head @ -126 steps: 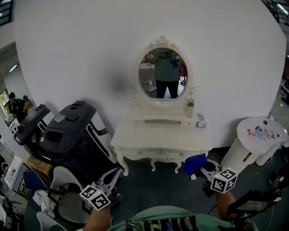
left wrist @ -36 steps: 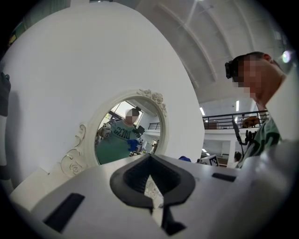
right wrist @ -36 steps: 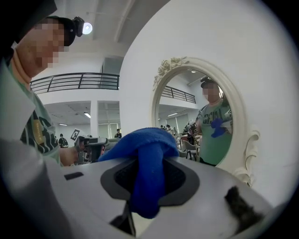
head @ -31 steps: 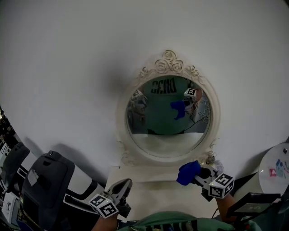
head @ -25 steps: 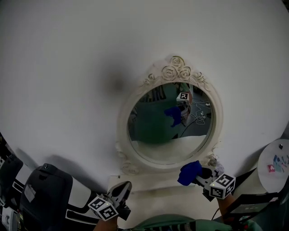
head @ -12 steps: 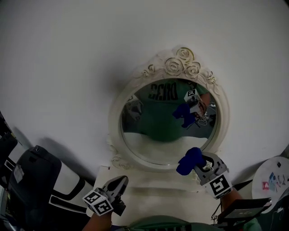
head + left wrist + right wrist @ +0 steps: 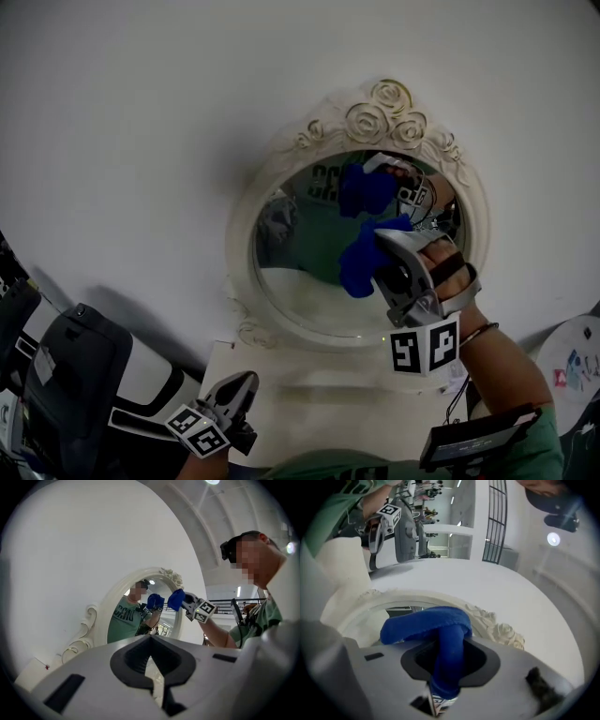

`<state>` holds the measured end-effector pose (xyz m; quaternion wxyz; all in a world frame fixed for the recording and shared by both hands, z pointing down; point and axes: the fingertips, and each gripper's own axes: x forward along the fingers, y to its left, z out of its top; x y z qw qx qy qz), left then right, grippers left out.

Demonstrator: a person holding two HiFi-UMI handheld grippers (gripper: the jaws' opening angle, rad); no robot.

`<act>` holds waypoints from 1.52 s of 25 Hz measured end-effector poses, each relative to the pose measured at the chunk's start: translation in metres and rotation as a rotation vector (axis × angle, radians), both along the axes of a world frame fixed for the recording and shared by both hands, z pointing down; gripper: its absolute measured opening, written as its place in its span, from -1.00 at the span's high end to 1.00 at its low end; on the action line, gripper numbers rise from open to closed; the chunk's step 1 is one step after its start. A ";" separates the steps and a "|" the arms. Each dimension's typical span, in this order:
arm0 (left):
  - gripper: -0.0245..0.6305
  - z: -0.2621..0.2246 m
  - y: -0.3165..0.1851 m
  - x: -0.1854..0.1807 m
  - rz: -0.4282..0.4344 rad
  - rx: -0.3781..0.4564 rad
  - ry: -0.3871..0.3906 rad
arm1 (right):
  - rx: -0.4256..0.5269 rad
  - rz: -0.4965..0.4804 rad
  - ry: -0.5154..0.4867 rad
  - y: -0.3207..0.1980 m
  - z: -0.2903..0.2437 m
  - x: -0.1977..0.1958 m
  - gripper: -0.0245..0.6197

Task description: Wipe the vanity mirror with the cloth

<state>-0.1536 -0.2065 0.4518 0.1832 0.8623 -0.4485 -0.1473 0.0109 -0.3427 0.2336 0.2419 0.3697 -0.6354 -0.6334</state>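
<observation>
The oval vanity mirror [image 7: 300,272] in its white carved frame [image 7: 380,117] hangs on the wall above the vanity. My right gripper [image 7: 384,258] is raised in front of the glass, shut on a bunched blue cloth [image 7: 359,261]. The cloth's reflection [image 7: 366,187] shows just above it. In the left gripper view a small gap shows between the cloth [image 7: 176,599] and its reflection, so I cannot tell whether it touches the glass. In the right gripper view the cloth [image 7: 440,639] hangs over the jaws, before the frame [image 7: 497,630]. My left gripper [image 7: 246,386] stays low at the vanity's left, shut and empty.
The white vanity top [image 7: 319,398] lies below the mirror. A black machine [image 7: 66,375] stands at the left. A round white stand [image 7: 577,356] with small items is at the right. A dark flat device [image 7: 478,439] sits under my right forearm.
My right gripper has lifted the cloth from vanity-top height up in front of the mirror glass. The left gripper has stayed low. Over the earlier frames the mirror came much closer.
</observation>
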 end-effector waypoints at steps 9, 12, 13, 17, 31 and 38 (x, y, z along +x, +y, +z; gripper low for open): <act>0.93 0.011 0.013 -0.025 -0.025 -0.019 0.029 | 0.141 0.097 0.039 -0.035 -0.066 -0.051 0.59; 0.93 0.014 0.019 -0.035 -0.043 -0.023 0.035 | 0.142 0.125 0.048 -0.044 -0.075 -0.059 0.59; 0.93 0.015 0.020 -0.038 -0.050 -0.025 0.036 | 0.142 0.132 0.055 -0.047 -0.077 -0.062 0.59; 0.93 0.019 0.026 -0.047 -0.074 -0.033 0.044 | 0.161 0.148 0.085 -0.053 -0.078 -0.069 0.59; 0.93 0.017 0.018 -0.030 -0.037 -0.032 0.036 | 0.054 0.266 0.064 -0.083 -0.073 -0.049 0.60; 0.93 0.007 0.021 -0.011 0.001 0.001 0.026 | 0.034 0.299 0.012 -0.071 -0.083 -0.031 0.60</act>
